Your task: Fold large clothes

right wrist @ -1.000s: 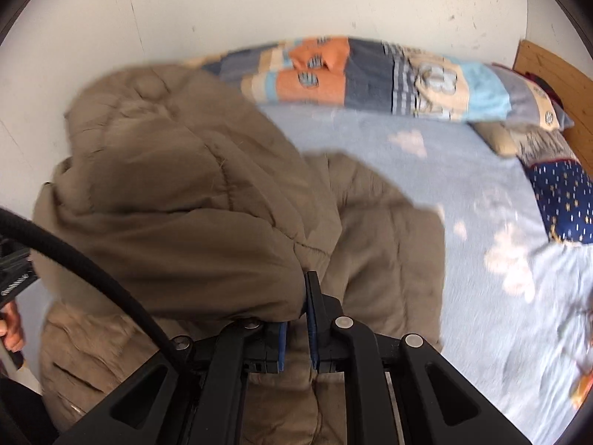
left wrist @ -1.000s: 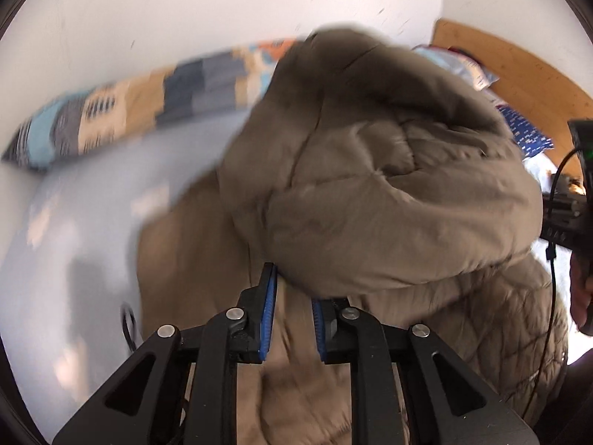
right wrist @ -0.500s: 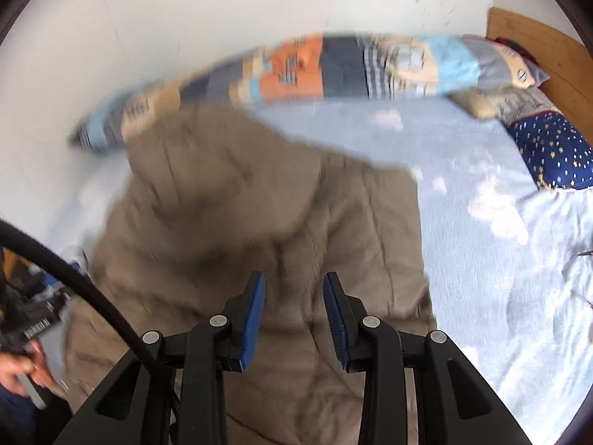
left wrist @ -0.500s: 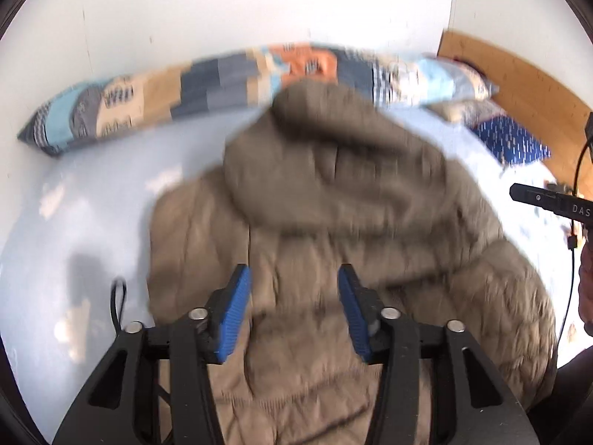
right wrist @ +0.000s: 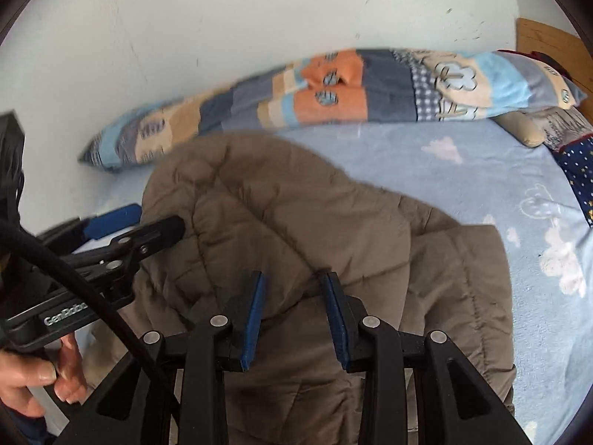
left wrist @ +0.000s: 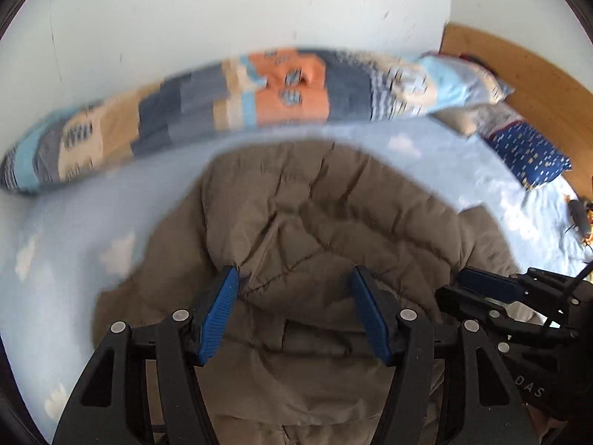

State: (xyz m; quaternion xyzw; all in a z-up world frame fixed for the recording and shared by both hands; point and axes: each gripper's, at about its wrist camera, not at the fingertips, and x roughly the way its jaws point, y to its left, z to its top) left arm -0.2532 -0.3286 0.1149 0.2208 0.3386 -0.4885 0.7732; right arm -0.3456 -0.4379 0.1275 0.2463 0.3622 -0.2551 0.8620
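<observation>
Both grippers are empty right now. The left gripper (left wrist: 294, 309) has its blue-padded fingers (left wrist: 218, 313) spread wide over the brown puffy jacket (left wrist: 315, 222), gripping nothing – one pad tip sits right by a fold. The right gripper (right wrist: 294, 311) has its fingers (right wrist: 252, 319) parted more narrowly, also gripping nothing – whether they touch the fabric, can't tell. The jacket lies on the bed (right wrist: 463, 170) with its hood folded over the body, just in front of the long patchwork pillow (right wrist: 333, 89).
</observation>
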